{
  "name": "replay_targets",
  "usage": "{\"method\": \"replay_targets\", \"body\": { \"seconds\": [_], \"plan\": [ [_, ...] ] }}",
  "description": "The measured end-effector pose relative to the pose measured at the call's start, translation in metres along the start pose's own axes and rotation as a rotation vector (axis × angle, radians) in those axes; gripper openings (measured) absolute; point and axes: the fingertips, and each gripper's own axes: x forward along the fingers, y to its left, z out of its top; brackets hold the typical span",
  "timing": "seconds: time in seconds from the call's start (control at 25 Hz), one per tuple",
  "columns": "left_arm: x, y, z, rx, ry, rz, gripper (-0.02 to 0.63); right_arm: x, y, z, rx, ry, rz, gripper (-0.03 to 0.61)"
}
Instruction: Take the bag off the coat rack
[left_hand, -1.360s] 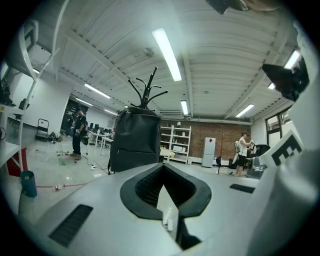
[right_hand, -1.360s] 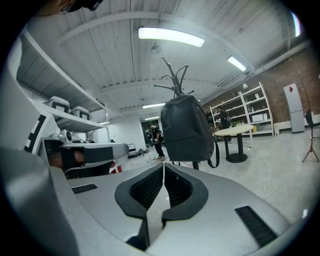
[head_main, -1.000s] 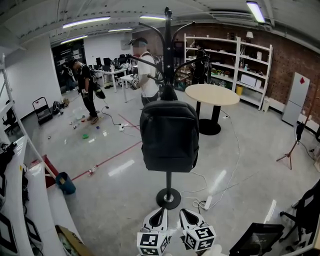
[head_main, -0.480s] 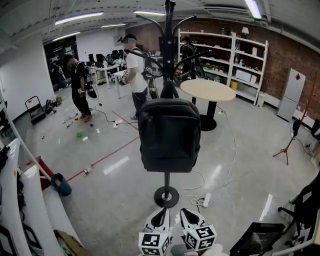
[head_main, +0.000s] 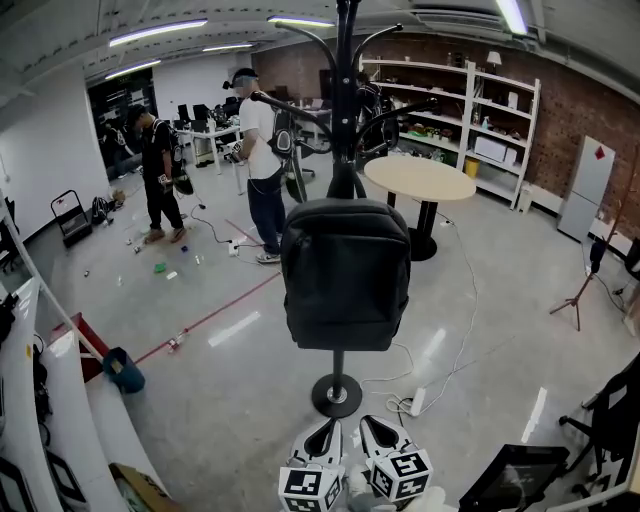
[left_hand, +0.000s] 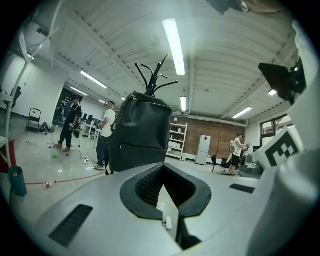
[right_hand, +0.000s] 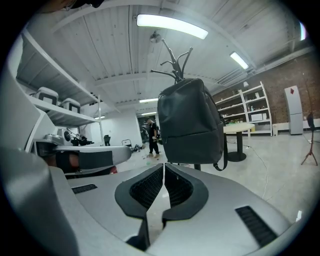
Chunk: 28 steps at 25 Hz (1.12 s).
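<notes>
In the head view, nothing is done yet: the bag (head_main: 345, 275) hangs on the coat rack (head_main: 337, 395). Our left tongs (head_main: 322, 430) and right tongs (head_main: 372, 430) sit low, well short of it. A round table (head_main: 425, 180) and a person (head_main: 260, 140) stand behind the rack, not in our way.

In the left gripper view, the tongs are clenched on nothing.

In the right gripper view, they are likewise clenched and empty, with the bag ahead of them.

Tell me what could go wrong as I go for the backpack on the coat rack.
1. The backpack hangs on a slim coat rack with a small base; pulling outward instead of lifting could tip it.
2. The left gripper and right gripper are shut; they must open before any grasp.
3. A white power strip and its cable lie beside the base: a trip hazard.
</notes>
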Motion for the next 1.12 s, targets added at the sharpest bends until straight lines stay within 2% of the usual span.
{"method": "replay_targets", "body": {
  "seconds": [0.4, 0.8, 1.12],
  "plan": [
    [0.025, 0.015, 0.003, -0.027, -0.003, -0.014, 0.000, 0.034, -0.008, -0.002, 0.014, 0.026, 0.022, 0.012],
    [0.070, 0.037, 0.024, -0.012, -0.028, 0.019, 0.000, 0.072, -0.035, 0.032, -0.022, -0.022, 0.022, 0.012],
    [0.116, 0.045, 0.049, 0.034, -0.055, 0.036, 0.000, 0.107, -0.062, 0.067, -0.040, -0.078, 0.047, 0.012]
  ]
}}
